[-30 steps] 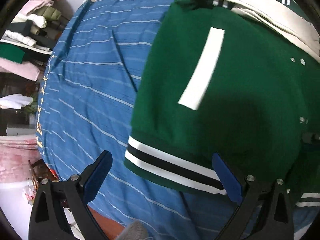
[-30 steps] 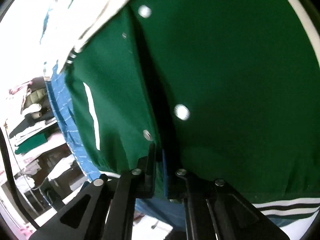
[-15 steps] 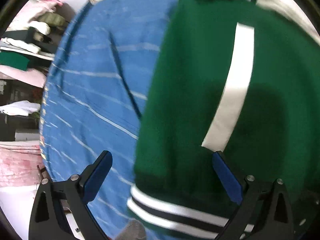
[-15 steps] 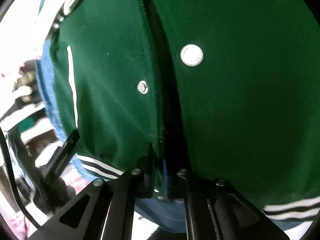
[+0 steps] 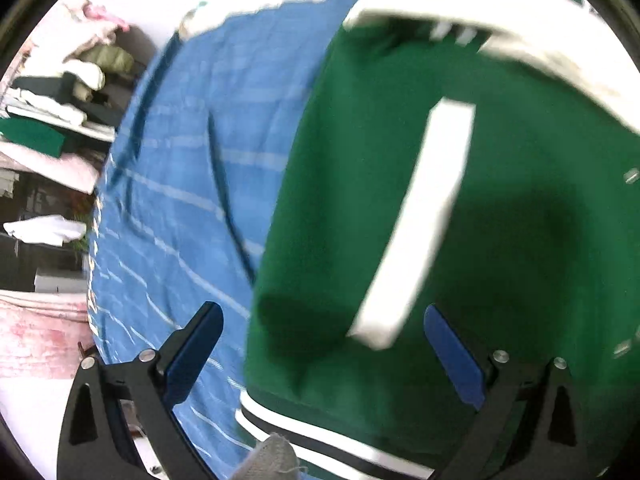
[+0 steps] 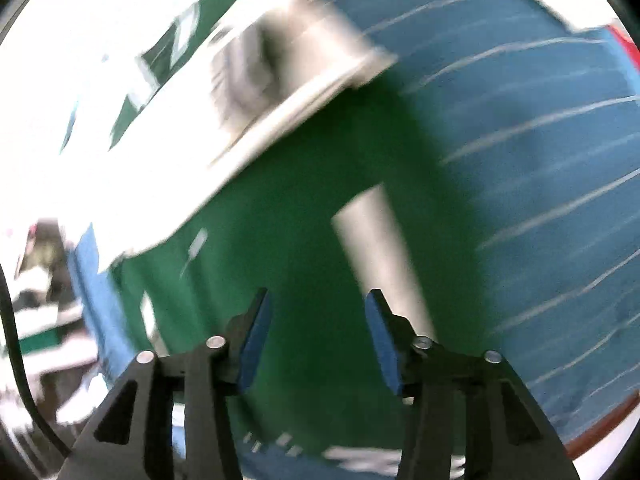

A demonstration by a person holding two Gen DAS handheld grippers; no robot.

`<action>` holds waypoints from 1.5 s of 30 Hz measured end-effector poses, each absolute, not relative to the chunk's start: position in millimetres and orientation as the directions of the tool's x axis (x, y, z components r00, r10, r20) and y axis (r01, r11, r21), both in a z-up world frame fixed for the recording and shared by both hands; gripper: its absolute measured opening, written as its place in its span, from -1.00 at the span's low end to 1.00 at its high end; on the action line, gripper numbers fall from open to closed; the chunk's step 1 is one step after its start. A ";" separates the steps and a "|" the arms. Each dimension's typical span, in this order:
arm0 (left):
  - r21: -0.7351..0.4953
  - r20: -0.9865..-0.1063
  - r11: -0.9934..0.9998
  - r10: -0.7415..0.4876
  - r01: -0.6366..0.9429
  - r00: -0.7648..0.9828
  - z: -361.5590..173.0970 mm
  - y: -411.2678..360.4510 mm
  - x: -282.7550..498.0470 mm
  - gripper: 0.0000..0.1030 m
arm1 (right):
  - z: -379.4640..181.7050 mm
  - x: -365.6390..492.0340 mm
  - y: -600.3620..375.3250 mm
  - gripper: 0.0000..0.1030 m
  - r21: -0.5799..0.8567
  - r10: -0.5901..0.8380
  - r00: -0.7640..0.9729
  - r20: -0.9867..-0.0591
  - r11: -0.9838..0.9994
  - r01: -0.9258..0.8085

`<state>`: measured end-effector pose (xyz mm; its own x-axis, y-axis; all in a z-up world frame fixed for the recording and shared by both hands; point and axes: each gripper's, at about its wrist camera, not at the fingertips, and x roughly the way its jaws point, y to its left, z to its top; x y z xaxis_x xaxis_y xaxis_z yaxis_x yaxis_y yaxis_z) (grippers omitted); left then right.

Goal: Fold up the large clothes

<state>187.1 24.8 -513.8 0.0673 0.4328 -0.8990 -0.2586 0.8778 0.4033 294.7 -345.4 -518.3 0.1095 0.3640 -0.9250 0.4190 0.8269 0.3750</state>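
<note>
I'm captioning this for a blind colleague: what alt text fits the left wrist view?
A green jacket with a white pocket stripe lies on a blue striped bedsheet. The left gripper hangs open above it, empty, its blue-padded fingers straddling the jacket's edge near the striped hem.

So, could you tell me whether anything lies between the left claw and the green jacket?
Nothing visible does: the left claw is open directly over the green jacket, which lies flat on the blue striped sheet.
</note>
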 end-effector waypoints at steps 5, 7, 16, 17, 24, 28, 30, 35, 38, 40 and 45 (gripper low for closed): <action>0.378 -0.901 0.903 0.409 -0.203 0.146 -511.1 -46.0 234.0 1.00 | -555.3 329.3 -424.9 0.02 0.350 0.323 0.138 -0.936 0.831 0.432; 0.390 -0.892 0.905 0.417 -0.170 0.176 -518.6 -76.1 255.5 1.00 | -577.6 337.1 -419.5 0.00 0.376 0.360 0.121 -0.925 0.823 0.425; 0.497 -0.839 0.863 0.505 -0.092 0.205 -556.1 -116.9 280.1 1.00 | -604.6 329.6 -454.1 -0.90 0.393 0.374 0.143 -0.916 0.770 0.503; 0.490 -0.841 0.866 0.499 -0.098 0.207 -555.9 -114.3 279.1 1.00 | -606.3 333.7 -453.2 -0.87 0.390 0.378 0.127 -0.917 0.781 0.489; 0.485 -0.829 0.858 0.513 -0.171 0.222 -557.3 -117.9 280.8 1.00 | -579.6 361.3 -447.1 -0.07 0.405 0.385 0.127 -0.914 0.855 0.323; 0.536 -0.803 0.829 0.559 -0.160 0.207 -558.6 -125.7 285.8 1.00 | -598.9 373.2 -443.0 -0.82 0.303 0.281 0.119 -0.952 0.915 0.266; 0.543 -0.799 0.825 0.565 -0.158 0.205 -558.2 -124.0 284.8 1.00 | -607.4 374.1 -455.2 -0.87 0.348 0.331 0.109 -0.937 0.873 0.343; 0.515 -0.826 0.842 0.537 -0.159 0.172 -543.4 -116.8 280.3 1.00 | -589.8 371.7 -452.4 -0.61 0.343 0.350 0.034 -0.936 0.886 0.312; 0.498 -0.838 0.851 0.521 -0.164 0.161 -527.4 -108.8 259.9 1.00 | -566.3 337.2 -459.8 -0.21 0.377 0.400 -0.004 -0.916 0.866 0.328; 0.482 -0.849 0.863 0.503 -0.151 0.160 -516.4 -104.3 235.7 1.00 | -560.1 307.0 -464.3 -0.20 0.392 0.433 -0.041 -0.900 0.849 0.354; 0.398 -0.909 0.913 0.406 -0.091 0.094 -522.3 -108.5 173.2 1.00 | -572.0 215.8 -464.9 -0.18 0.382 0.473 -0.156 -0.867 0.832 0.402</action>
